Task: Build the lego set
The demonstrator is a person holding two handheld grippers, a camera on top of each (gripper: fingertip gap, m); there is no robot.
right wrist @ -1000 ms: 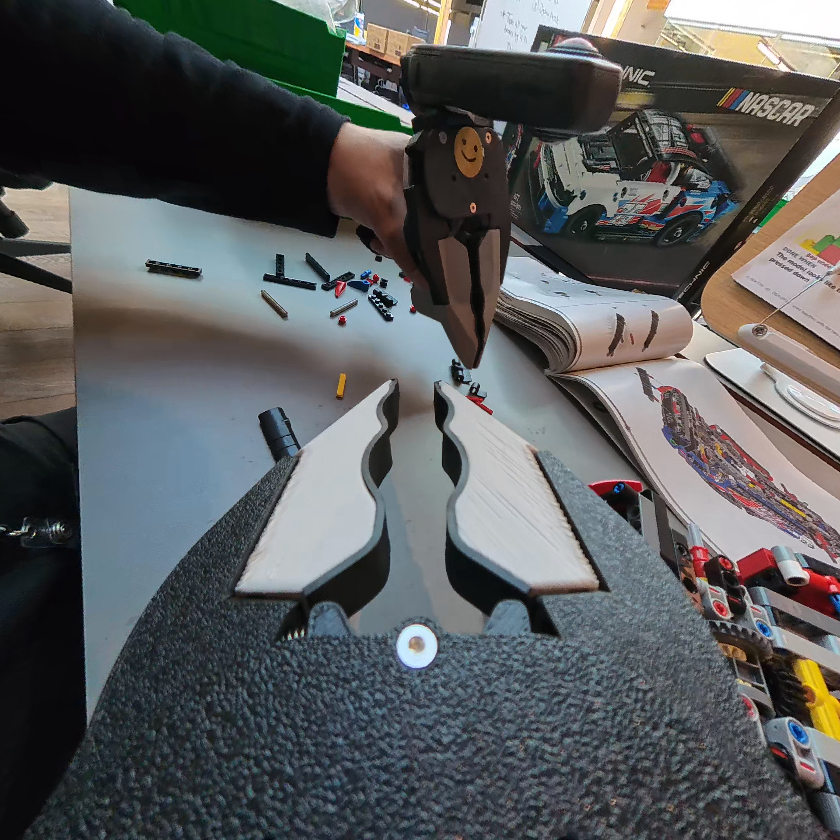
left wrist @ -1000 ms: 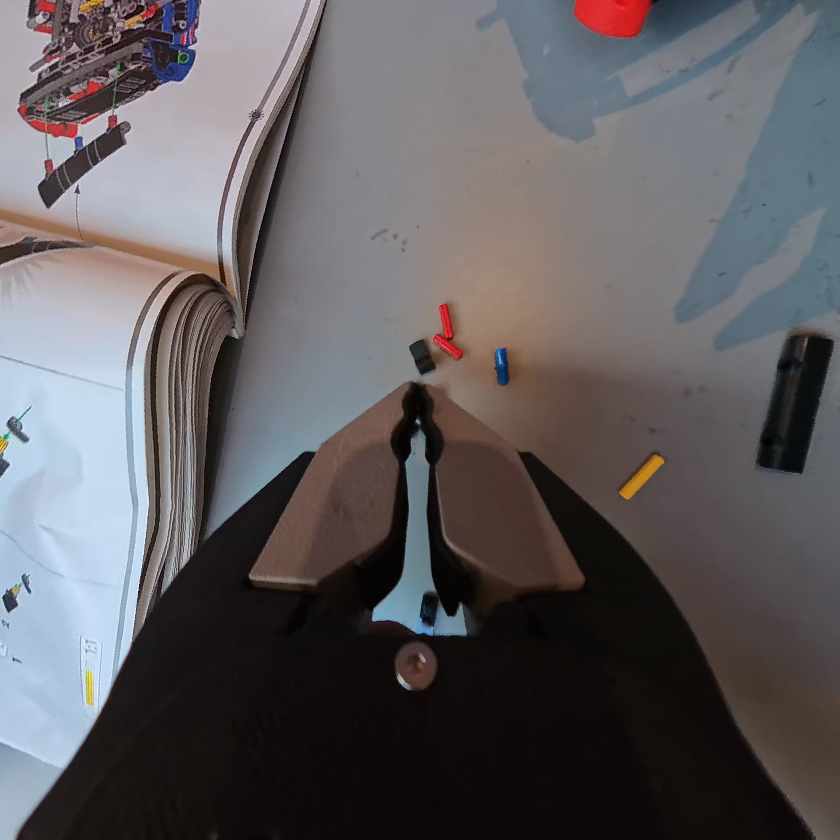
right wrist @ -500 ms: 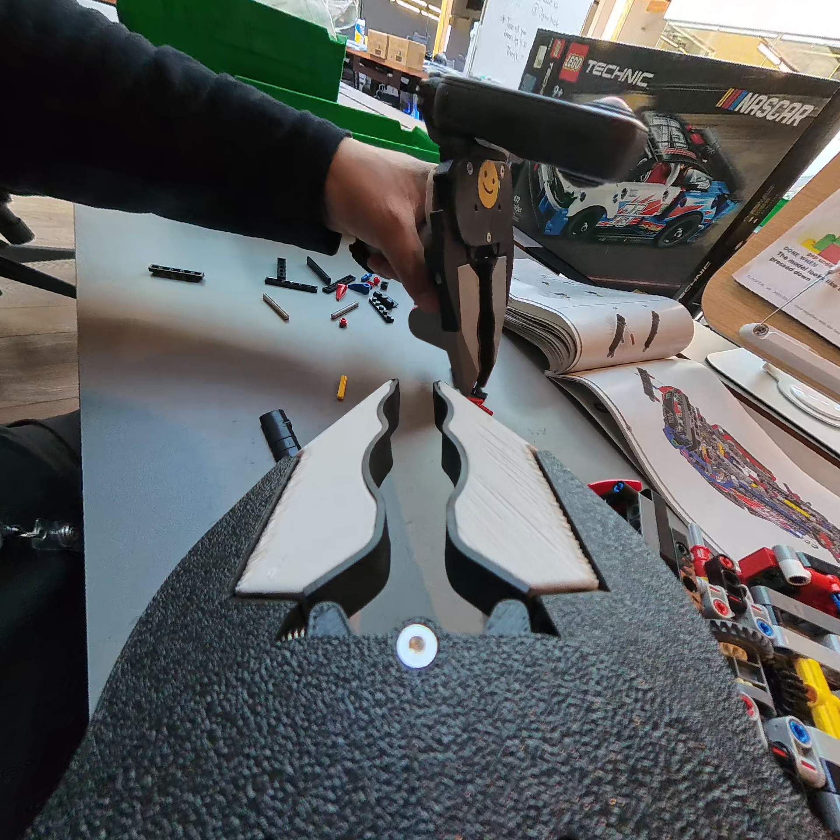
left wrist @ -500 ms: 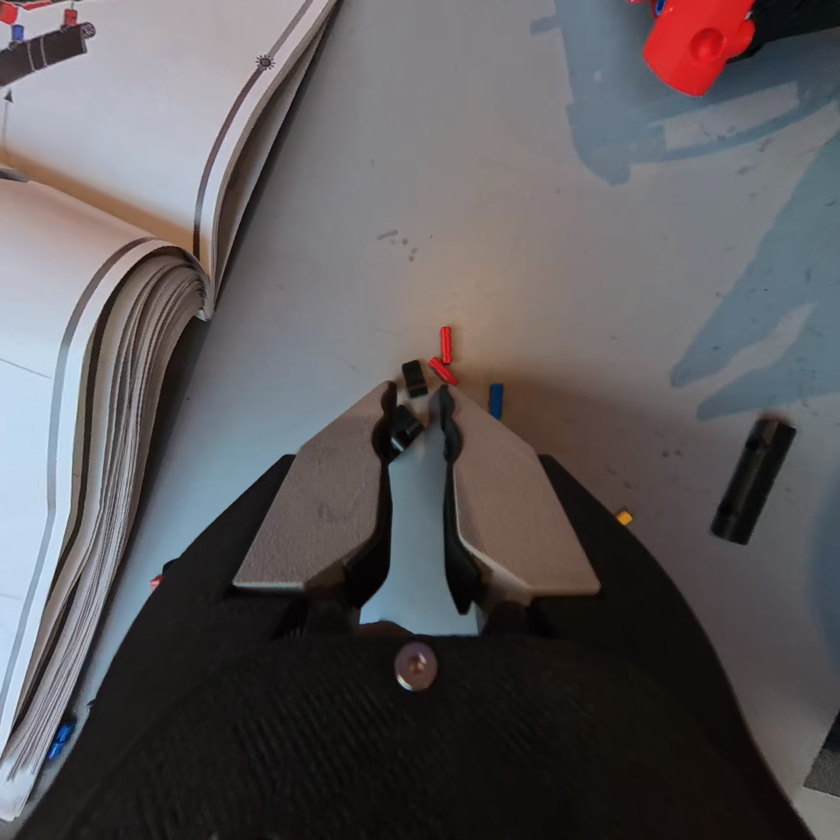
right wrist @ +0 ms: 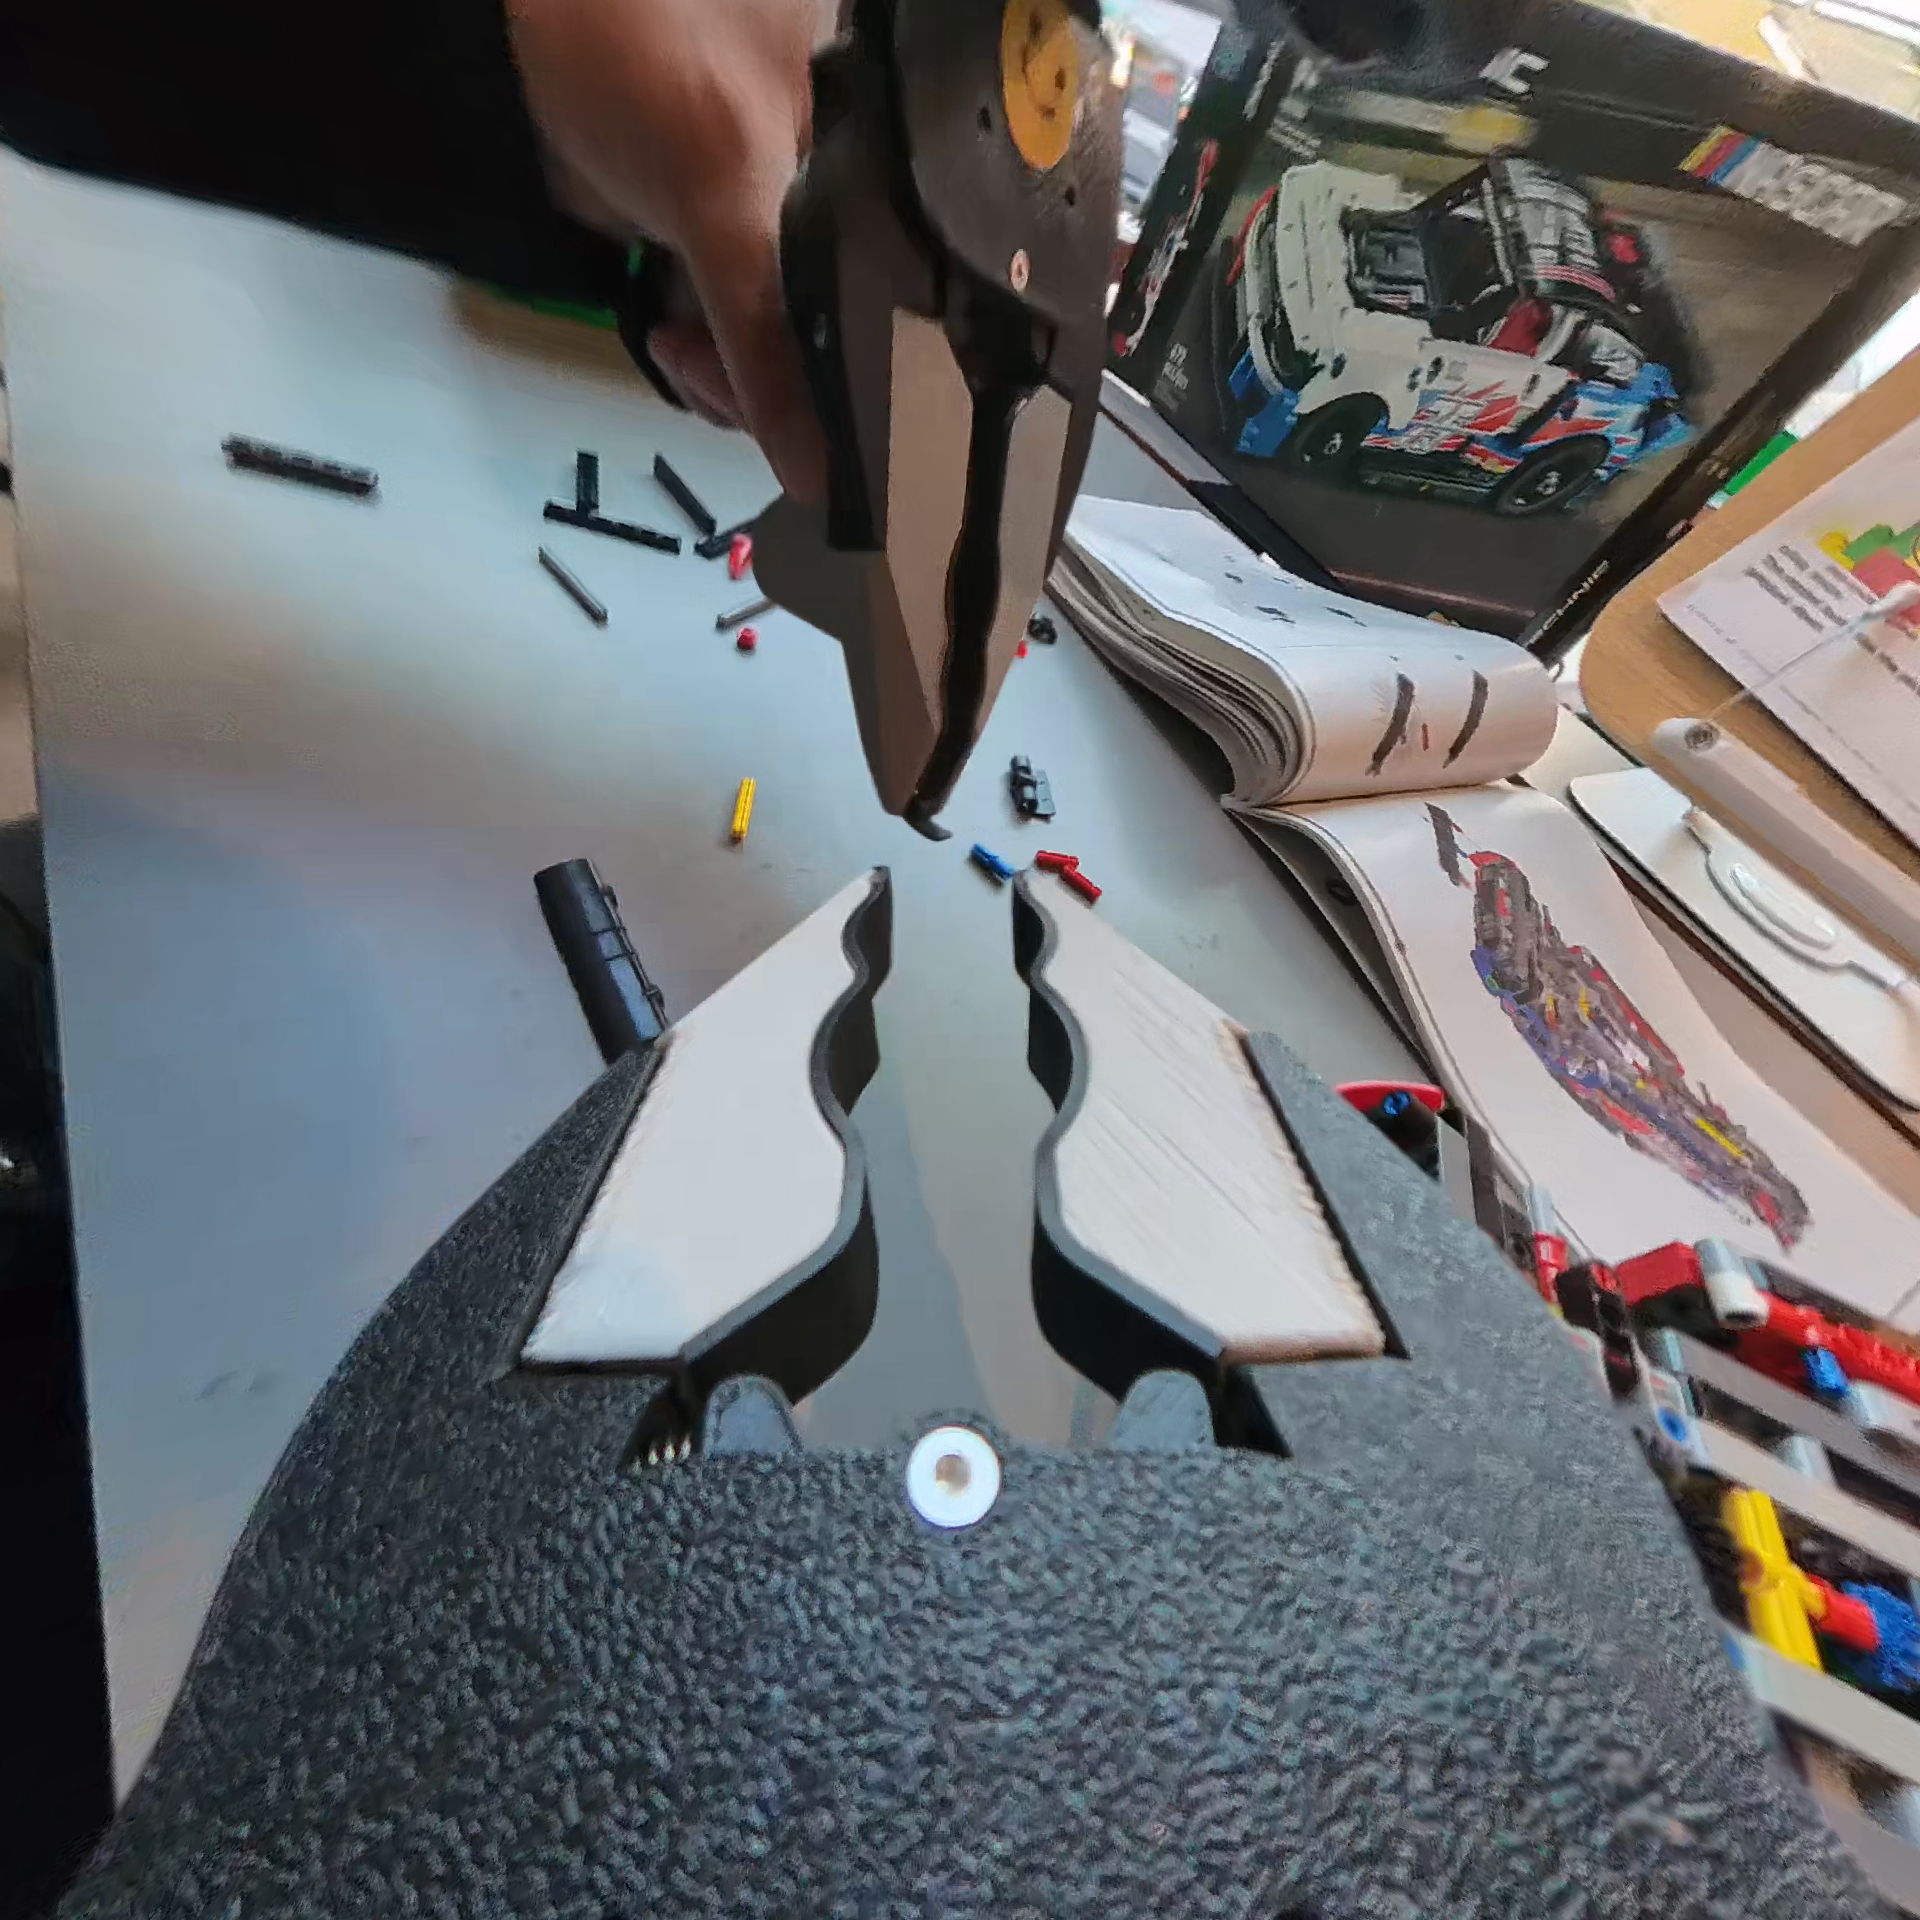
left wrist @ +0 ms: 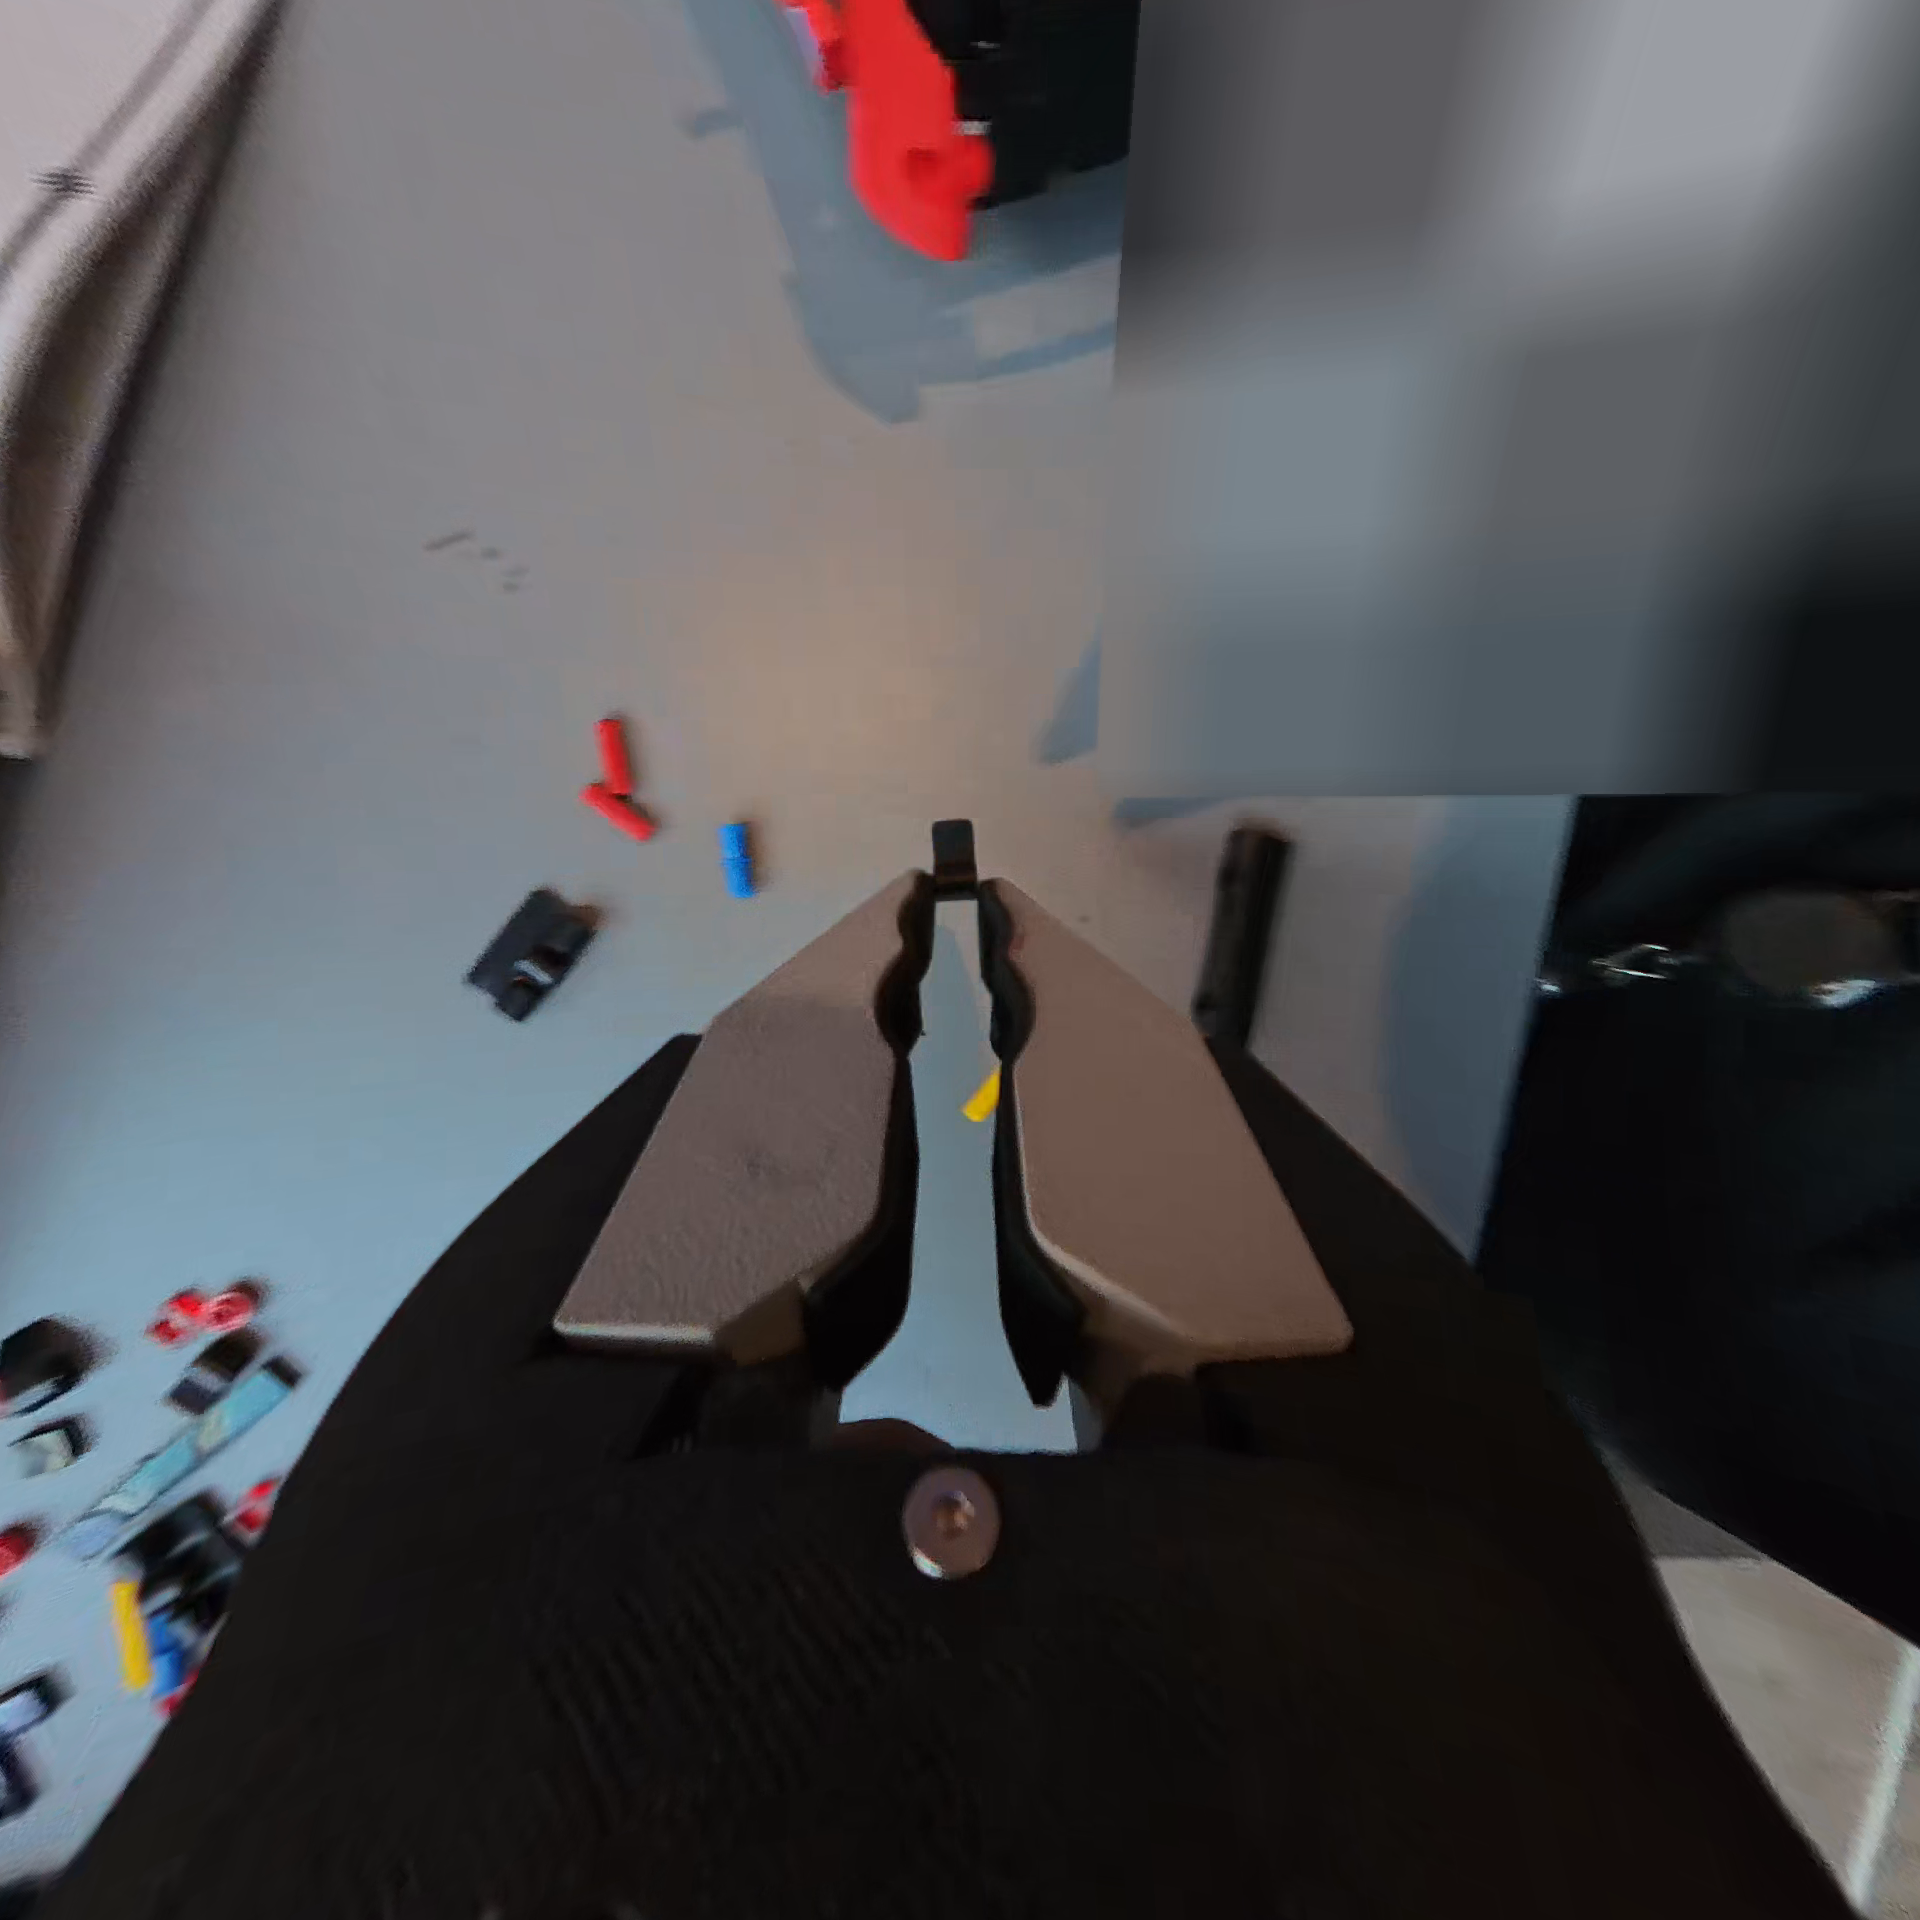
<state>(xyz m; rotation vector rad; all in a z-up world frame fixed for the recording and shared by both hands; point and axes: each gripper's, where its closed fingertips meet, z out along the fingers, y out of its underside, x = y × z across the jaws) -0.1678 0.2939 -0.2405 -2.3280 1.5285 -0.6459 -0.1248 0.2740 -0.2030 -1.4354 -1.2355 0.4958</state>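
- The left gripper [left wrist: 954,883] hangs above the grey table [right wrist: 312,831], its jaws clamped on a small black piece [left wrist: 952,854] that pokes out past the tips.
- The right gripper [right wrist: 951,894] sits low over the table with its jaws apart and nothing between them.
- Just ahead of the right gripper's tips lie two red pins [right wrist: 1068,871] and a blue pin [right wrist: 990,860]; another black piece [right wrist: 1030,783] lies near them, toward the open instruction book [right wrist: 1351,707].
- A yellow pin [right wrist: 742,807] and a black cylinder [right wrist: 601,951] lie apart on the open middle of the table; bare surface stretches from them to the near edge.
- More loose parts [right wrist: 613,520] lie toward the far edge.
- The part-built model [right wrist: 1766,1455] stands at the right side, beside the book; the set's box [right wrist: 1507,312] stands behind.
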